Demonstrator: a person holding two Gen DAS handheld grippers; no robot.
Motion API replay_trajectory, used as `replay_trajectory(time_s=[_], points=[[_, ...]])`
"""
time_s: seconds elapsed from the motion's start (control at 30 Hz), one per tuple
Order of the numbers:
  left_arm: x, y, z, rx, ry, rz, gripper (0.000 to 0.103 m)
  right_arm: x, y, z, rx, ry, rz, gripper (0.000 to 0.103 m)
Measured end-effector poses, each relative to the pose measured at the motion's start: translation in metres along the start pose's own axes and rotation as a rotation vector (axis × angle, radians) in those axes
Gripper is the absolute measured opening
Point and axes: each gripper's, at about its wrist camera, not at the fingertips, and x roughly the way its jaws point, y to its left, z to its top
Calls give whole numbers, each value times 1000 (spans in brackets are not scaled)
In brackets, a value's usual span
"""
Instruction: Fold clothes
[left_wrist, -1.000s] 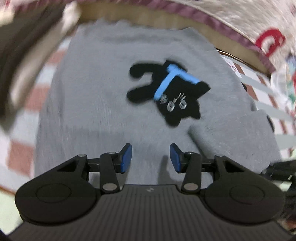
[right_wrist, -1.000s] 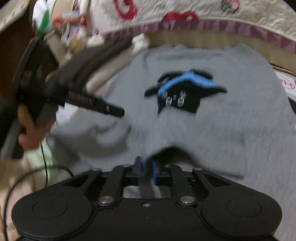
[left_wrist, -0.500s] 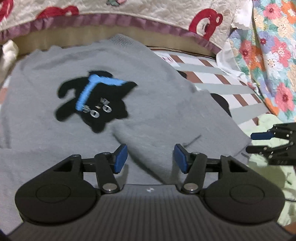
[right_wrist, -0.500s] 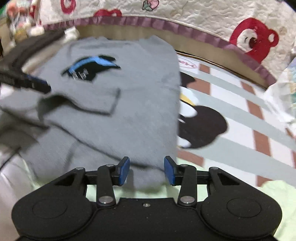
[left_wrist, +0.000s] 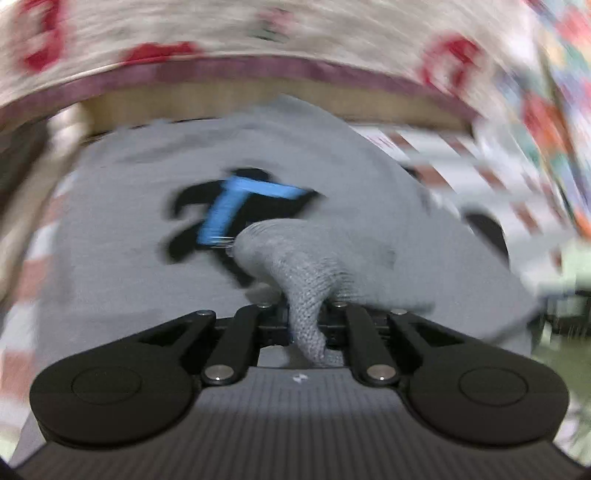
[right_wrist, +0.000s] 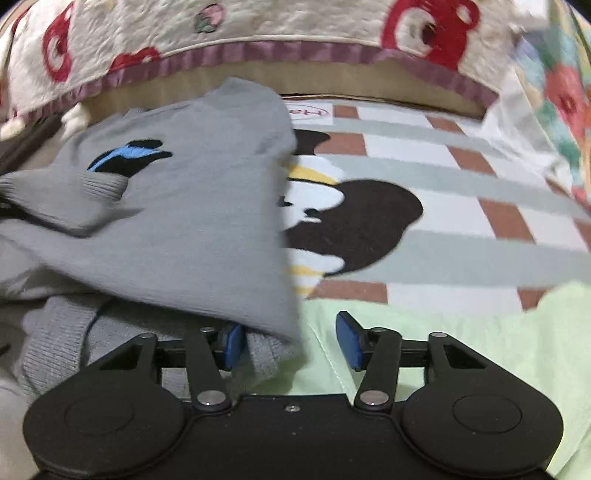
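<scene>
Left wrist view, blurred by motion: my left gripper (left_wrist: 304, 317) is pinched tight on a bunched fold of the grey sweater (left_wrist: 122, 229), the knit rising between the closed fingers like a thick rope. Beyond it, the sweater lies spread across the bed, its black cat patch (left_wrist: 236, 214) with a blue stripe facing up. A quilt (left_wrist: 221, 29) with red bear prints rises behind.

Right wrist view, sharper: my right gripper (right_wrist: 290, 341) stands with its blue pads spread wide, holding nothing, the ribbed hem of the sweater (right_wrist: 192, 221) lying just against the left pad. A sleeve cuff (right_wrist: 99, 184) is folded in over the chest, beside the cat patch (right_wrist: 129, 155). The sweater covers the left part of a striped blanket (right_wrist: 461, 206) bearing a cartoon figure; pale green bedding (right_wrist: 461, 314) lies nearest me.

Judging by the way it drapes and bunches, the knit is soft, limp and fairly thick, light enough to lift by one pinch yet prone to sag and stretch. It should not slip from the pads. The ribbed hem, cuffs and shoulder seams look the firmest places to take hold; a single layer mid-panel would likely just pull into a peak.
</scene>
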Motion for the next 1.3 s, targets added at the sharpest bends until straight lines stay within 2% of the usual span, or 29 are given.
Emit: replay_trajectory(time_s=[0.07,0.13,0.17,0.23,0.27,0.33,0.4,0.47,0.5,0.53,0.6,0.7,0.8,0.87,0.93,1.03,1.07,1.1,1.13,1.2,1.23,1.3], points=[[-1,15,1,-46,44,0,22,0,-1,-2,11,6,6,55],[18,24,-6,-64,159,17,35,2,3,-2,-18,11,-13,55],[26,28,-12,-89,200,24,35,3,5,-2,-24,15,-22,55],[38,34,-21,-123,267,-8,35,4,7,-1,-29,19,-32,54],[41,37,-23,-140,280,-18,35,4,7,-1,-28,19,-35,54],[42,37,-21,-138,267,-9,41,3,5,0,-17,21,-42,54],[41,37,-16,-123,227,26,41,2,4,0,4,17,-42,54],[34,36,-10,-109,161,44,30,-1,4,0,14,-1,-39,50],[27,36,-7,-97,123,47,19,-3,5,1,14,-16,-33,41],[18,35,-4,-82,83,60,15,-7,7,2,9,-37,-24,28],[3,32,-3,-51,35,83,12,-14,12,4,-17,-77,-14,19],[-3,38,-9,-80,65,78,12,-18,17,3,-39,-85,-38,19],[3,52,-26,-144,156,82,15,-13,19,-1,-40,-43,-54,19],[5,62,-32,-177,184,102,15,-10,20,-4,-40,-15,-65,19],[2,70,-32,-218,171,99,18,-13,20,-5,-25,-5,-76,19],[3,71,-32,-220,173,98,21,-21,19,-10,1,16,-115,19],[4,72,-32,-219,174,98,22,-23,18,-14,9,28,-135,17],[4,72,-32,-219,176,98,26,-26,16,-19,20,41,-168,2],[5,72,-32,-218,177,98,31,-30,10,-25,42,46,-196,3],[6,72,-32,-218,179,98,38,-48,-4,-28,119,-17,-168,6],[6,72,-32,-217,180,98,39,-56,-9,-23,153,-63,-148,12],[7,73,-32,-216,182,98,41,-64,-16,-5,195,-126,-106,15]])
